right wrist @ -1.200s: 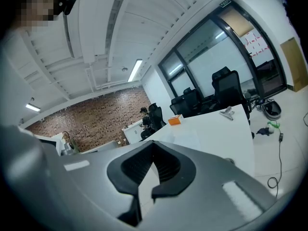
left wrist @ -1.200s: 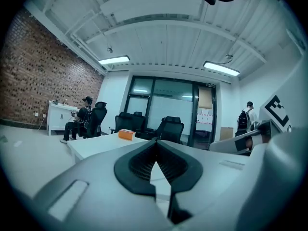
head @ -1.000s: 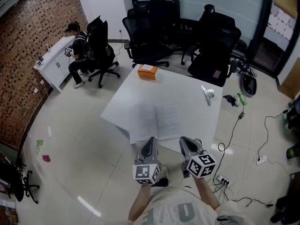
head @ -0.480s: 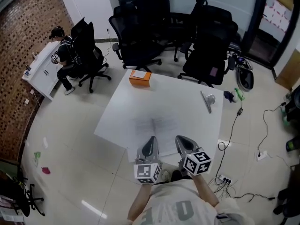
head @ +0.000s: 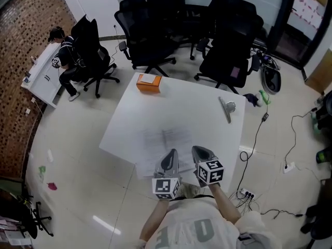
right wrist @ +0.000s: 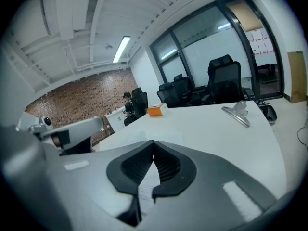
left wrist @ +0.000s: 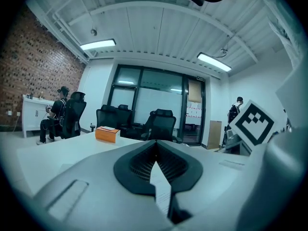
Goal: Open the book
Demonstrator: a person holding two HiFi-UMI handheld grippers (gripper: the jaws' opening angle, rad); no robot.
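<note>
The book [head: 167,141] lies open and flat on the white table [head: 181,102], near its front edge, its printed pages facing up. My left gripper [head: 172,153] hangs over the table's near edge, just short of the book's lower edge, jaws shut and empty. My right gripper [head: 197,150] is beside it to the right, also shut and empty. In the left gripper view the shut jaws [left wrist: 155,153] meet tip to tip, with a strip of the page [left wrist: 162,189] showing below them. The right gripper view shows the same: shut jaws [right wrist: 153,150] over the page [right wrist: 144,189].
An orange box [head: 148,82] sits at the table's far left corner, and a metal clip [head: 226,108] lies at its right side. Black office chairs [head: 228,40] stand behind the table. A person [head: 65,56] sits at a white desk far left. Cables and a power strip [head: 246,193] lie on the floor right.
Both grippers stay shut, side by side at the near edge of the table. My view has shifted, so the table and book sit a little further left and up in the picture.
</note>
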